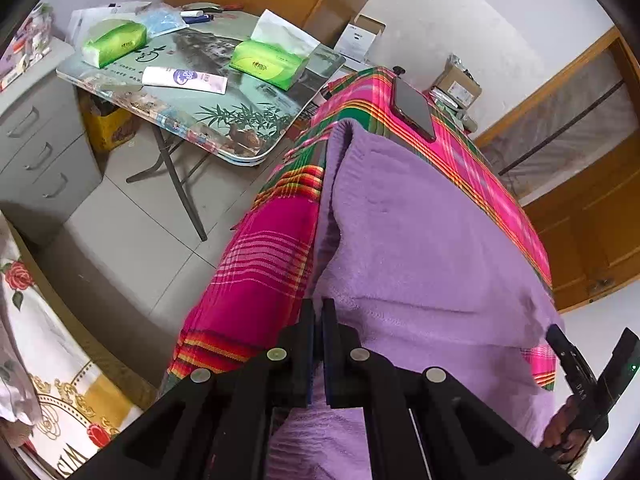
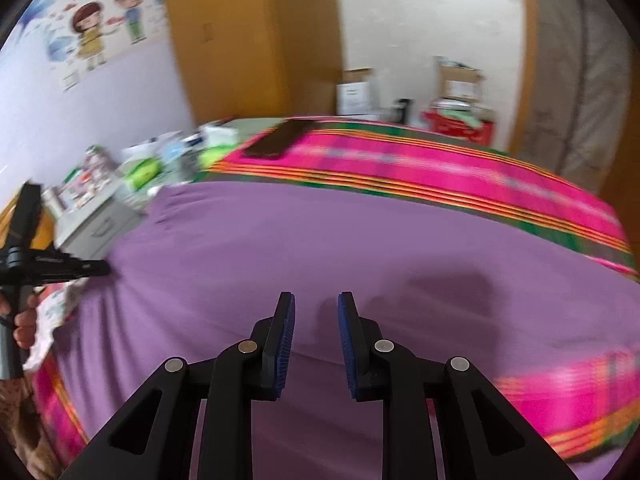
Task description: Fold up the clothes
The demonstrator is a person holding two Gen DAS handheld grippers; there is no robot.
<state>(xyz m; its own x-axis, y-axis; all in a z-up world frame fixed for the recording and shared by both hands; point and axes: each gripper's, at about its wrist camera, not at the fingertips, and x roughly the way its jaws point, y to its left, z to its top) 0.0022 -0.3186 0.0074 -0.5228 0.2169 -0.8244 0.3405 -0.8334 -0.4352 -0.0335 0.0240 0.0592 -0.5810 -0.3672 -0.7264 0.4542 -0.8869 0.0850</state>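
Note:
A purple knit garment (image 1: 420,240) lies spread on a table covered with a pink plaid cloth (image 1: 256,280). My left gripper (image 1: 319,304) is shut on the garment's left edge, at the table's side. In the right wrist view the garment (image 2: 320,248) fills the middle. My right gripper (image 2: 316,300) is open and empty just above it, near its front part. The left gripper (image 2: 100,269) shows there at the garment's left edge. The right gripper (image 1: 560,340) shows in the left wrist view at the lower right.
A black phone (image 1: 412,108) lies on the plaid cloth beyond the garment. A folding table (image 1: 240,120) with tissue packs (image 1: 268,62) stands to the left, beside a grey drawer cabinet (image 1: 40,140). Boxes (image 2: 456,84) and wooden doors stand behind.

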